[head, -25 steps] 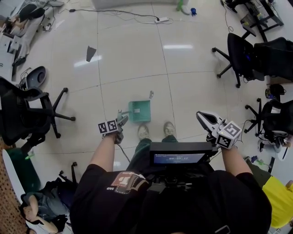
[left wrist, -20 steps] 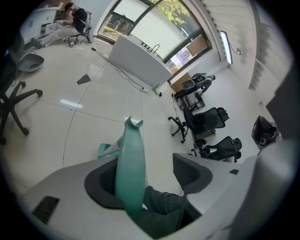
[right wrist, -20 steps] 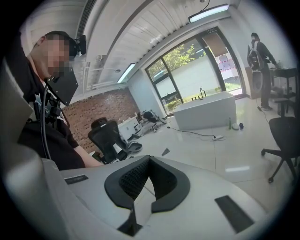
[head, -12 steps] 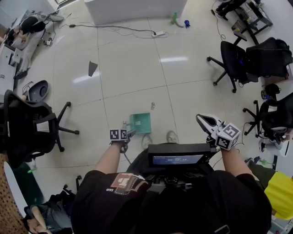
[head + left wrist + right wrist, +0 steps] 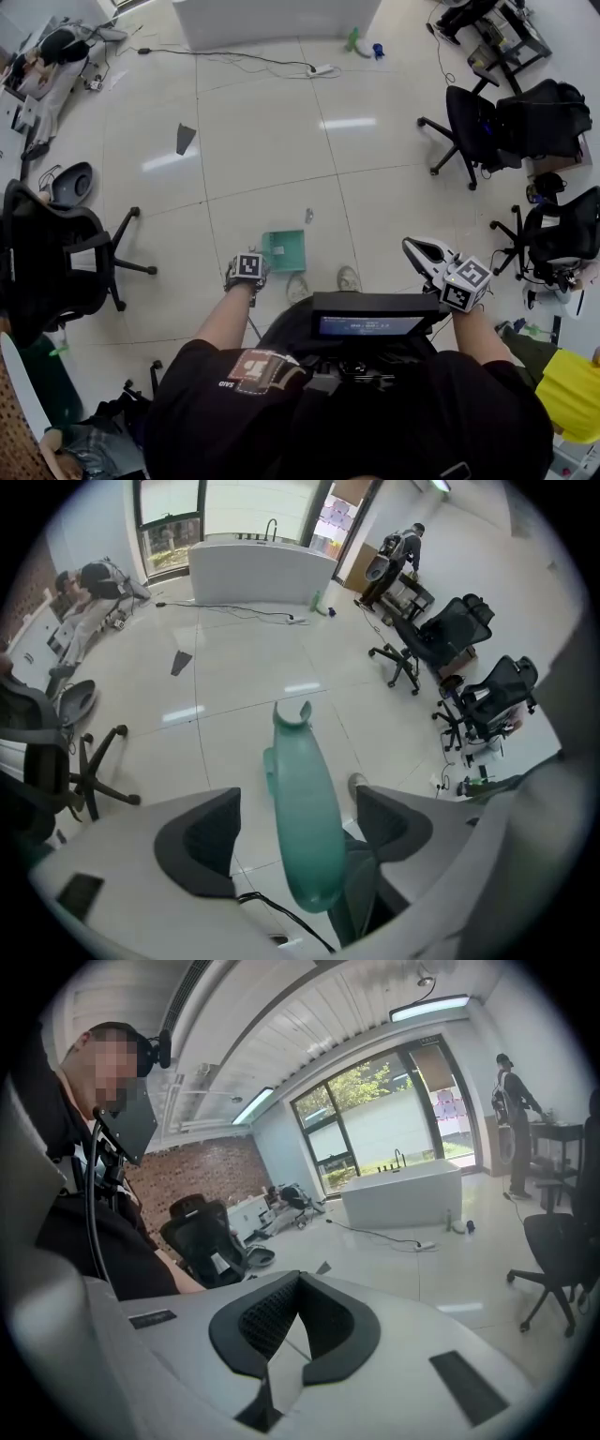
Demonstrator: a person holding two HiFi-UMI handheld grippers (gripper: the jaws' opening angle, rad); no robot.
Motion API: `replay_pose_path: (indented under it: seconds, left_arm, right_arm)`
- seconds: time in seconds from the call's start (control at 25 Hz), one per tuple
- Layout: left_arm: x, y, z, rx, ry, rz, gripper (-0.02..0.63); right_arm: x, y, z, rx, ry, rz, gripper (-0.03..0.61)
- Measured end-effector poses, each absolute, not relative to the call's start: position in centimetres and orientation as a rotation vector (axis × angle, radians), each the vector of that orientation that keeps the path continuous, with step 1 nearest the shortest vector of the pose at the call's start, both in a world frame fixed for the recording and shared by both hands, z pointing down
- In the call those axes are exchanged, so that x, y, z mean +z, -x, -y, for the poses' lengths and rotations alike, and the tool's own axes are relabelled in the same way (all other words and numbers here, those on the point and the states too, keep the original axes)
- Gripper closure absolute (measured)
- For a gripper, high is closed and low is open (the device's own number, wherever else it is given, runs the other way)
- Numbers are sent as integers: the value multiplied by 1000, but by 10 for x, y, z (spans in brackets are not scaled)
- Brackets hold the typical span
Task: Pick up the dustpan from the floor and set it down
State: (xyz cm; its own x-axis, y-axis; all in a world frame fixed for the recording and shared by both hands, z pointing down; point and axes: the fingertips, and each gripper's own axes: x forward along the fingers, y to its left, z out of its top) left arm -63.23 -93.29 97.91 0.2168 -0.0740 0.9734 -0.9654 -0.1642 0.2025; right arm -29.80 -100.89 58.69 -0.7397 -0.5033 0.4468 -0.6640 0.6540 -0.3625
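Dustpan (image 5: 284, 250) (a green one) sitting on the floor (image 5: 272, 141).
Left gripper (image 5: 247, 272) jaws, just opening, are straddling its handle untouched; right gripper (image 5: 298, 1283) jaws are clenched, empty.

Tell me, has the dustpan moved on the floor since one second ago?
No. The dustpan keeps its place just below the small grey object, in the head view.

- Glossy, pale tiled floor (image 5: 272, 150).
- Black office chairs (image 5: 52, 253) along both sides.
- White counter (image 5: 262, 569) in front of tall windows (image 5: 375, 1115).
- Brick wall (image 5: 192, 1171); lit ceiling strips (image 5: 429, 1009).
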Motion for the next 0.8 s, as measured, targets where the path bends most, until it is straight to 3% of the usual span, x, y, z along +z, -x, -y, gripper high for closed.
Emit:
replay_pose_path:
  seconds: [0.28,0.6,0.72,0.8]
  left_arm:
    - [956,632,946,759,-1604,1179,198]
    - [841,666,926,331,-1729,1317,198]
    - [777,648,922,135,-1820,1339,228]
    - [733,627,914,32,-1890,1363,319]
  right_arm:
    - [595,289,999,738,-966,2574,558]
    - [543,260,997,697,-1038,2625,558]
    - [526,234,981,663,-1060,2653,558]
    - [510,212,963,646,-1072,2679,558]
